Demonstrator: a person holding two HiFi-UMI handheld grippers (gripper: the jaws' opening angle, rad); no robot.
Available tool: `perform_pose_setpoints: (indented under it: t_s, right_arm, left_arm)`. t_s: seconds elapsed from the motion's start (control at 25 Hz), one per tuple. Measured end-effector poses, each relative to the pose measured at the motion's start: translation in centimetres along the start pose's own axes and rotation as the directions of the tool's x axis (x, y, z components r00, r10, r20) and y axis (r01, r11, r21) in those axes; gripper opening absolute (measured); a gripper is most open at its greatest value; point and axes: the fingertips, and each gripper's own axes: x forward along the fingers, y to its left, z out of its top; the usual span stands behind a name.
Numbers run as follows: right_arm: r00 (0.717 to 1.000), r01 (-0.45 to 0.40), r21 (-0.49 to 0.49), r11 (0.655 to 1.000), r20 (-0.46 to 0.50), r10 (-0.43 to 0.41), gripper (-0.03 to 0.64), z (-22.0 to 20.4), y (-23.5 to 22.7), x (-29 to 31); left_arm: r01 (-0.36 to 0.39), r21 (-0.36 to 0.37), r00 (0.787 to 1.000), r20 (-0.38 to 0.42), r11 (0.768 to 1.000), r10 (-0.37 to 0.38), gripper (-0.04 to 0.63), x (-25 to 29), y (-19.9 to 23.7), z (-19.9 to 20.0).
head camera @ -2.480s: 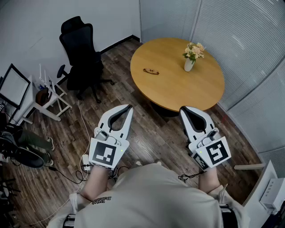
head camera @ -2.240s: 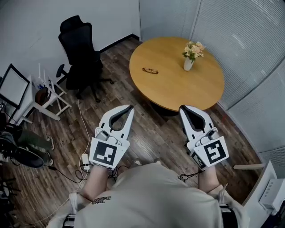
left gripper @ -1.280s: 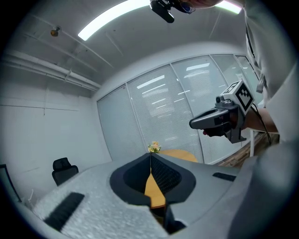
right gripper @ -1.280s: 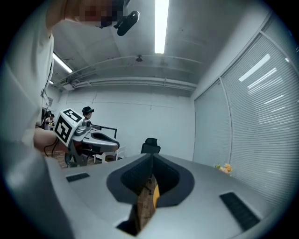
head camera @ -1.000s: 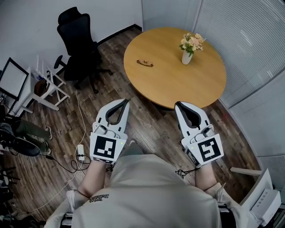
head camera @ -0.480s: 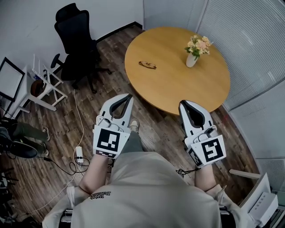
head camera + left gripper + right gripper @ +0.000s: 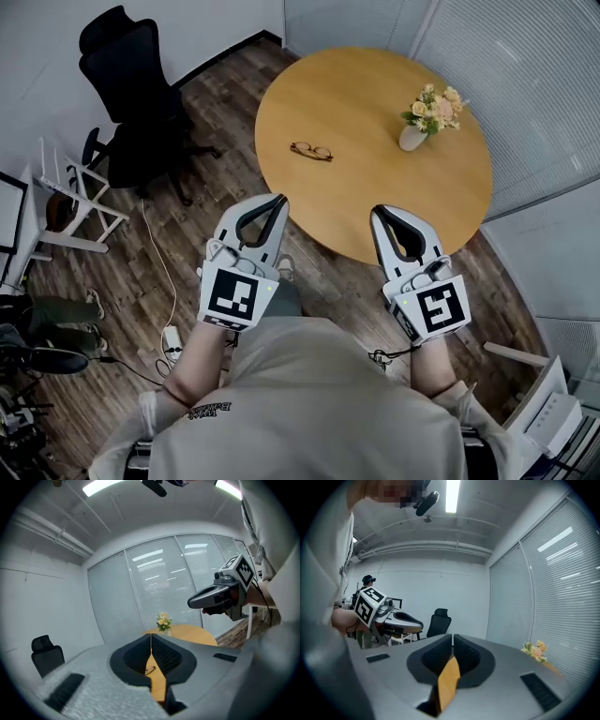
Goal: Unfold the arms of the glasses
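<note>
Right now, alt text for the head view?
Seen from above, a person holds the left gripper and right gripper, both shut and empty, near a round wooden table. Glasses lie on it, a vase of flowers to their right.

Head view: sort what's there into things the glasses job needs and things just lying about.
Job: glasses on the round table; left gripper, right gripper, both shut, empty.
Lying about: flower vase, black office chair, white rack, power strip on floor.
</note>
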Motion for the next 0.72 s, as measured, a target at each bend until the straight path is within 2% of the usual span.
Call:
perform_pose_setpoints:
  t_s: [0.28, 0.52, 0.72]
  right_arm:
    - [0.997, 0.062, 0.011, 0.998, -0.046, -0.061, 0.034, 1.1, -2.5, 7.2]
    - [0.985, 0.152, 0.011, 0.988, -0.079, -0.151, 0.034, 1.4, -4.7, 11.4]
    - [0.977, 0.195, 0.025, 0.981, -0.093, -0.192, 0.035, 1.3, -5.8, 14.2]
  left_arm:
    - [0.086, -0.006, 0.996, 0.010, 0.996, -0.086, 0.023, 5.2, 6.5, -1.1]
    - [0.157, 0.012, 0.987, 0.035, 0.987, -0.158, 0.023, 8.5, 10.7, -1.5]
    - [0.195, 0.017, 0.980, 0.029, 0.981, -0.195, 0.023, 10.5, 12.8, -2.5]
